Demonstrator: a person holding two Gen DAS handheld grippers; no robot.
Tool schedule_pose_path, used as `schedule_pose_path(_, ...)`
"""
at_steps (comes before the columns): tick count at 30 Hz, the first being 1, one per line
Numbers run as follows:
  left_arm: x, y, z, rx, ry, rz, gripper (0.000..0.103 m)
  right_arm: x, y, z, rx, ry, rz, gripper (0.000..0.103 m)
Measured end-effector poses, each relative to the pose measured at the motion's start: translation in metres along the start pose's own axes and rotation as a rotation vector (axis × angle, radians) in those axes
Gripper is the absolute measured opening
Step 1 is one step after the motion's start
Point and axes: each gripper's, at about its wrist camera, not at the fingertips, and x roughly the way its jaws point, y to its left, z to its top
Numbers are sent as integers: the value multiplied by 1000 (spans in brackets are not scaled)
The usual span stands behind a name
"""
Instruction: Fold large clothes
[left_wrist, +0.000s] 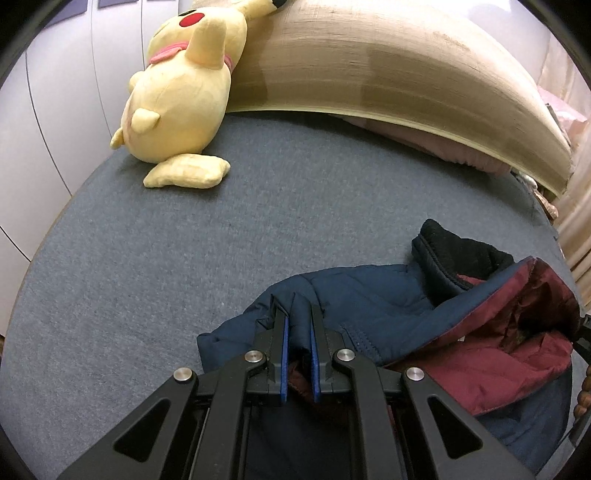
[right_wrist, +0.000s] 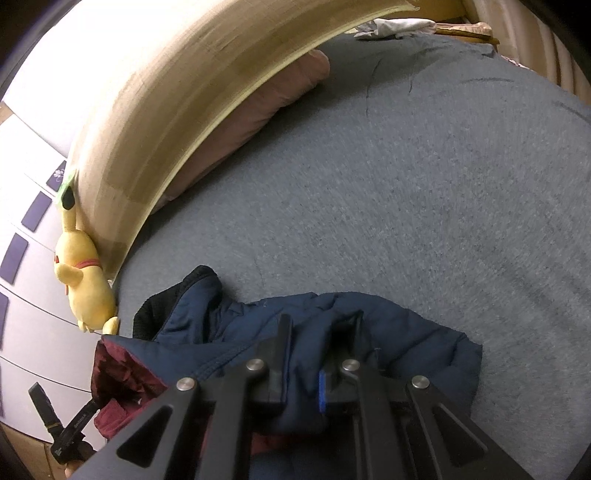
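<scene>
Left gripper (left_wrist: 298, 314) is clamped on a fold of the navy jacket (left_wrist: 354, 295), fabric pinched between the blue pads (left_wrist: 284, 354). Right gripper (right_wrist: 320, 325) likewise has navy jacket (right_wrist: 388, 332) fabric bunched between its fingers, jaws closed on it, though a bit wider apart than the left pair.

Jacket lies crumpled at the near edge of the bed (left_wrist: 221, 229), quilted navy shell up, maroon lining (left_wrist: 517, 350) turned out on the right in the left wrist view and on the left in the right wrist view (right_wrist: 122, 373). Black knit cuff (left_wrist: 461, 251) sticks out at the far side of the heap.

Bed has a grey-blue cover, mostly bare beyond the jacket. Yellow plush toy (left_wrist: 177, 99) lies at the far left, leaning on the tan headboard (left_wrist: 388, 70). Pink pillow (right_wrist: 258, 110) sits tucked under the headboard's edge. White wardrobe doors (left_wrist: 55, 110) stand further left. Some pale cloth (right_wrist: 395, 27) lies at the bed's far end in the right wrist view, too small to identify.
</scene>
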Motion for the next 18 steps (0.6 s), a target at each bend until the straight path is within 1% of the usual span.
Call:
schedule_pose_path(4, -4, 0, 3, 1, -13, 0, 10, -5, 4, 5, -14, -10, 9, 11)
schedule_pose_path(12, -11, -8, 22, 13, -47, -13, 10, -26, 12, 22, -7, -66, 20, 11)
schedule_pose_path(15, 0, -9, 27, 7, -24, -12, 10, -21, 11, 22, 5, -63, 8, 11)
schedule_pose_path(18, 14, -10, 27, 3, 2, -4, 10, -8, 7, 21, 25, -46, -6, 11)
